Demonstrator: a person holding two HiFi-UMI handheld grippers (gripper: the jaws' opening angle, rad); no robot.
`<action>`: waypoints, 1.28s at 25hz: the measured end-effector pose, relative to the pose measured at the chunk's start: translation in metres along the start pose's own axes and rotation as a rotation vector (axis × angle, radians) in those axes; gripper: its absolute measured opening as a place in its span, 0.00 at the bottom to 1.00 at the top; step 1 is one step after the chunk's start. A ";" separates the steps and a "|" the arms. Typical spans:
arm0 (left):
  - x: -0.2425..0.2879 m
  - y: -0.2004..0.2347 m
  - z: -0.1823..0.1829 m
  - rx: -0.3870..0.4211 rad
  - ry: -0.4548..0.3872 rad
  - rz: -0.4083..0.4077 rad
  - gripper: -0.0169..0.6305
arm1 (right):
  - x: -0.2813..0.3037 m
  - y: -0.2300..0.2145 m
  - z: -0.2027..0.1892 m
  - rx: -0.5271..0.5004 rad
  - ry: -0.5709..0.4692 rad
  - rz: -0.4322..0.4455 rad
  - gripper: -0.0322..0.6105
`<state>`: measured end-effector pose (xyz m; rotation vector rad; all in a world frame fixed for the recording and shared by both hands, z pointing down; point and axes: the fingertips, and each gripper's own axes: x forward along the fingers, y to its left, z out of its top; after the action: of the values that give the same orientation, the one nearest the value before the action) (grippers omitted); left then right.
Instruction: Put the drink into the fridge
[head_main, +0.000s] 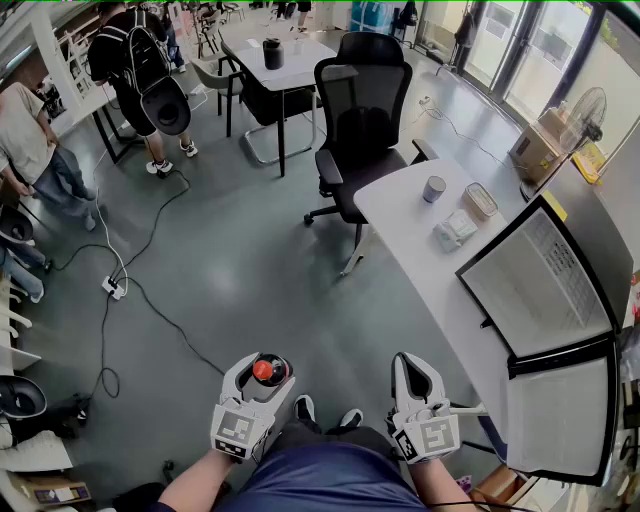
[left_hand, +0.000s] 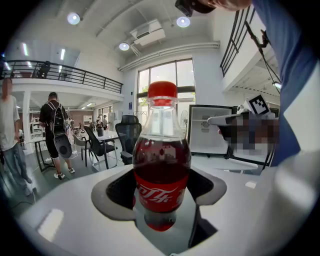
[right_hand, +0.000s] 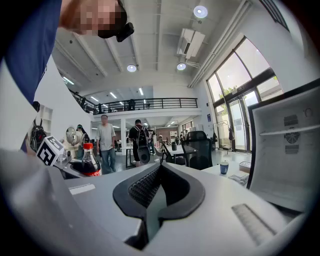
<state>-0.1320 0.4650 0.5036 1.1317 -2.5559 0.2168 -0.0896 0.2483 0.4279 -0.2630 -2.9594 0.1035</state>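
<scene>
The drink is a cola bottle (left_hand: 161, 167) with a red cap and a red label. It stands upright between the jaws of my left gripper (head_main: 263, 364), which is shut on its body. In the head view, only its red cap (head_main: 262, 371) shows, low and left of centre. My right gripper (head_main: 406, 366) hovers beside it, shut, its pads meeting with nothing between them. The right gripper view shows the bottle (right_hand: 90, 163) off to the left. The fridge (head_main: 545, 300) stands at the right with its white-lined door swung open.
A white table (head_main: 400, 215) ahead of the fridge carries a cup (head_main: 433, 189), a container (head_main: 480, 200) and a folded cloth (head_main: 455, 231). A black office chair (head_main: 358, 110) stands behind it. Cables (head_main: 130, 285) trail over the grey floor at the left, where people (head_main: 135, 60) stand.
</scene>
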 end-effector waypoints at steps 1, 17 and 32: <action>-0.004 -0.001 0.001 -0.006 -0.013 0.009 0.50 | -0.002 0.001 0.000 0.000 -0.009 0.002 0.06; -0.008 -0.084 0.044 0.000 -0.114 -0.088 0.50 | -0.051 -0.019 0.011 0.005 -0.079 -0.048 0.06; 0.041 -0.141 0.071 0.021 -0.113 -0.171 0.50 | -0.099 -0.098 0.011 0.052 -0.125 -0.152 0.06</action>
<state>-0.0704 0.3223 0.4525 1.3987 -2.5398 0.1415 -0.0119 0.1332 0.4090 -0.0247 -3.0826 0.1832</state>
